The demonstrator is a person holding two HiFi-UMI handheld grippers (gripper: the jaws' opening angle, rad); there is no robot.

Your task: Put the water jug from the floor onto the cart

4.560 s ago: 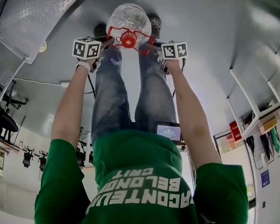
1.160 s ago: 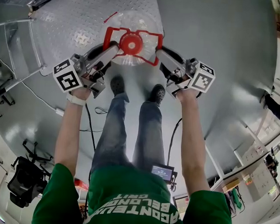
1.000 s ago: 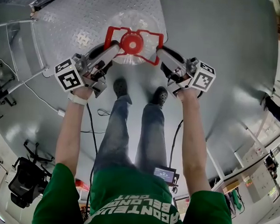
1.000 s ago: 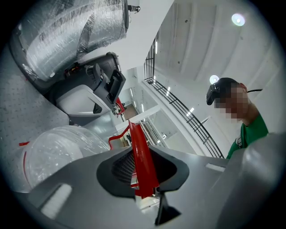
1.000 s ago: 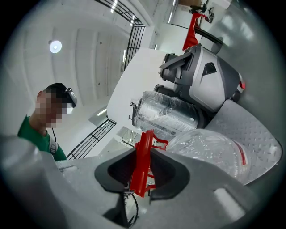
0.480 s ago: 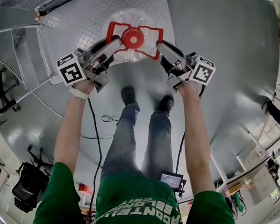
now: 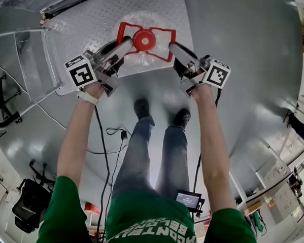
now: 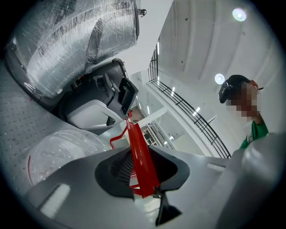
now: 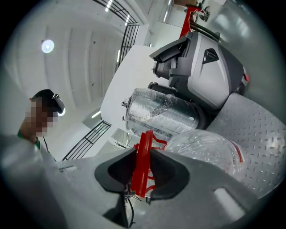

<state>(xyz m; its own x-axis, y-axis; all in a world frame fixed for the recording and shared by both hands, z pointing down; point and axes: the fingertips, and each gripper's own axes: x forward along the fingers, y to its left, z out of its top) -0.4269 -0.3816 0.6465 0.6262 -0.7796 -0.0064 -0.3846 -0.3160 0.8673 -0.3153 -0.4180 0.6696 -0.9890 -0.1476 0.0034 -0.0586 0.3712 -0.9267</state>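
Lifted off floor since earlier: water jug (image 7: 147, 22) now over cart deck (image 7: 81, 23), 12 o'clock of shoes (image 7: 142, 108). Left gripper (image 7: 124, 43) clamped on red handle (image 7: 144, 40) at jug's 9 o'clock, right gripper (image 7: 171, 47) clamped at 3 o'clock. Jug-to-deck contact unclear.

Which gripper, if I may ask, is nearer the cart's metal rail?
Left. The left gripper clamps the red handle on the metal rail side; the right gripper clamps its far side.
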